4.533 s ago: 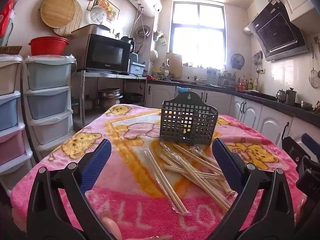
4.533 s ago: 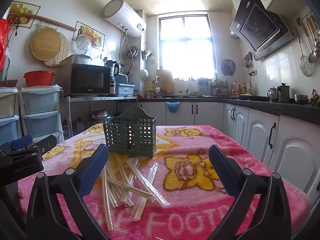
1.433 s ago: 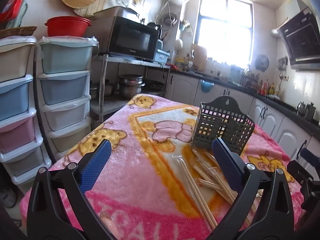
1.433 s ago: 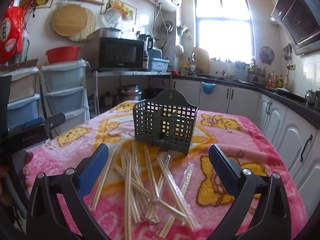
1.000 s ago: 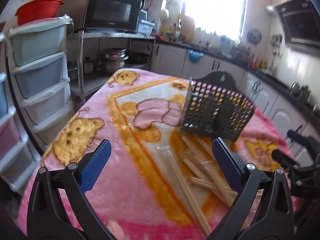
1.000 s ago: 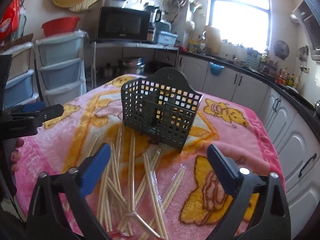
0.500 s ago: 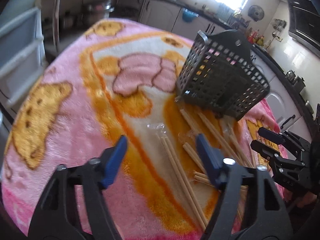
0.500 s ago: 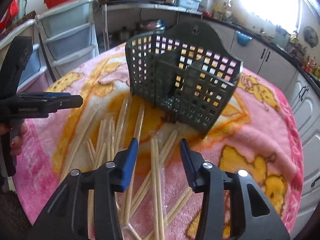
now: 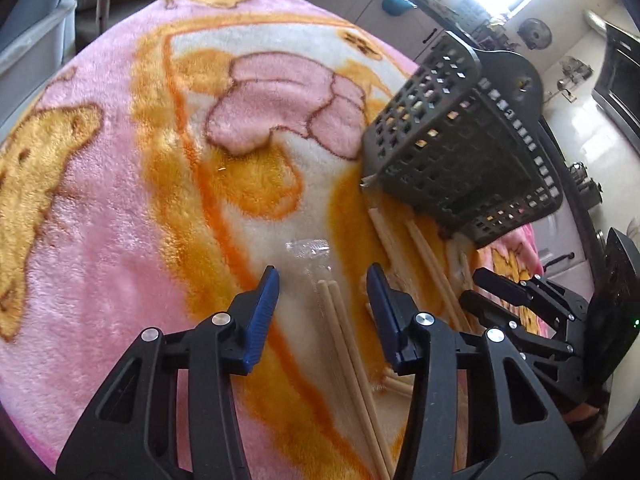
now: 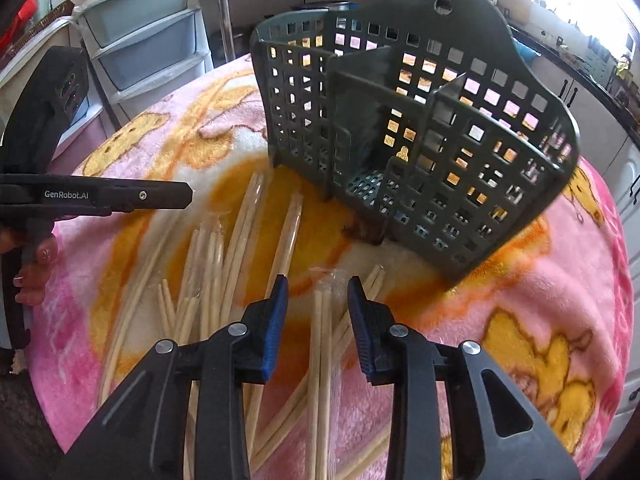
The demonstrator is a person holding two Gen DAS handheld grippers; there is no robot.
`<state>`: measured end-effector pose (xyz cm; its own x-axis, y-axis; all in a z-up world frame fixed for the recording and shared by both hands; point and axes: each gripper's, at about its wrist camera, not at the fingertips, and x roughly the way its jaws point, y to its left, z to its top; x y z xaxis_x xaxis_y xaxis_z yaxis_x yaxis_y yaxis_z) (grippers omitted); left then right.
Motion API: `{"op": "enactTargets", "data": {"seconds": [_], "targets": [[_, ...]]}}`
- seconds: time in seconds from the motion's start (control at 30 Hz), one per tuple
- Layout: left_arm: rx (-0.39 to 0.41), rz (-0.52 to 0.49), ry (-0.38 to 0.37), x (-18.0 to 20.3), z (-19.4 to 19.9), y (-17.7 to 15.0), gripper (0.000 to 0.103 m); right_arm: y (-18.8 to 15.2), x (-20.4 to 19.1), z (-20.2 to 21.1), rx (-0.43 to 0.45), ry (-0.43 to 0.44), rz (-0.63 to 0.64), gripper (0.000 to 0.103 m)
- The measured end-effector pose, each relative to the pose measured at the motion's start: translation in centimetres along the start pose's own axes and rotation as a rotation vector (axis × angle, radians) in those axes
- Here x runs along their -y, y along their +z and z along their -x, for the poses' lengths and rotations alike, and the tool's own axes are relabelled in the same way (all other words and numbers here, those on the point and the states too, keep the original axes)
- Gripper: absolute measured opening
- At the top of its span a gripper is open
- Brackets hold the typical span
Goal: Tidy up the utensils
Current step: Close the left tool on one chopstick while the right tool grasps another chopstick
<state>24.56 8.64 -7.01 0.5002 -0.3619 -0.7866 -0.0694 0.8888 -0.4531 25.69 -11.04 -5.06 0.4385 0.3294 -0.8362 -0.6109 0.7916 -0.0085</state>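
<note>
Here, a pink cartoon-print blanket (image 10: pixel 540 280) is seen spread over the whole tabletop, presumably so that the loose utensils are kept from rolling or sliding. At its middle a dark grey slotted utensil basket (image 10: pixel 420 120) is stood upright on its base, its arched back plate turned away from the right wrist camera and its open top left reachable from above; 3 compartments appear to be marked off by its inner dividers, and all look empty. Directly in front of the basket, wooden chopsticks (image 10: pixel 224 256) are scattered flat on the blanket, some still sealed in clear sleeves. Most are laid with their long axes running roughly from the near edge toward the basket, fanned slightly apart, with several crossed. The left gripper (image 9: pixel 322 312) is angled steeply down over 1 wrapped pair (image 9: pixel 340 328), whose long axis is lined up with the fingers and whose tip is pointed toward the basket; the jaws have just been closing and are held at a medium gap, with the pair between them but the pads not yet pressed on it. The right gripper (image 10: pixel 318 316) is set likewise over another wrapped pair (image 10: pixel 322 344), pointed the same way; its jaws have also just been closing, are narrower, and stand just clear of the sleeve. Both pickups are judged to be about to begin.
</note>
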Motion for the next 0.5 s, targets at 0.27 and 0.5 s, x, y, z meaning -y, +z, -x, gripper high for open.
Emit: {"op": "enactTargets", "data": {"seconds": [0.27, 0.5], "targets": [[0.002, -0.008, 0.032, 0.0, -0.9, 1.0, 0.029, 0.5, 0.6, -1.8, -0.05, 0.03, -0.029, 0.022], [0.008, -0.03, 0.06, -0.6, -1.1, 1.6, 0.006, 0.8, 0.7, -1.4, -0.032, 0.051, -0.054, 0.011]]}}
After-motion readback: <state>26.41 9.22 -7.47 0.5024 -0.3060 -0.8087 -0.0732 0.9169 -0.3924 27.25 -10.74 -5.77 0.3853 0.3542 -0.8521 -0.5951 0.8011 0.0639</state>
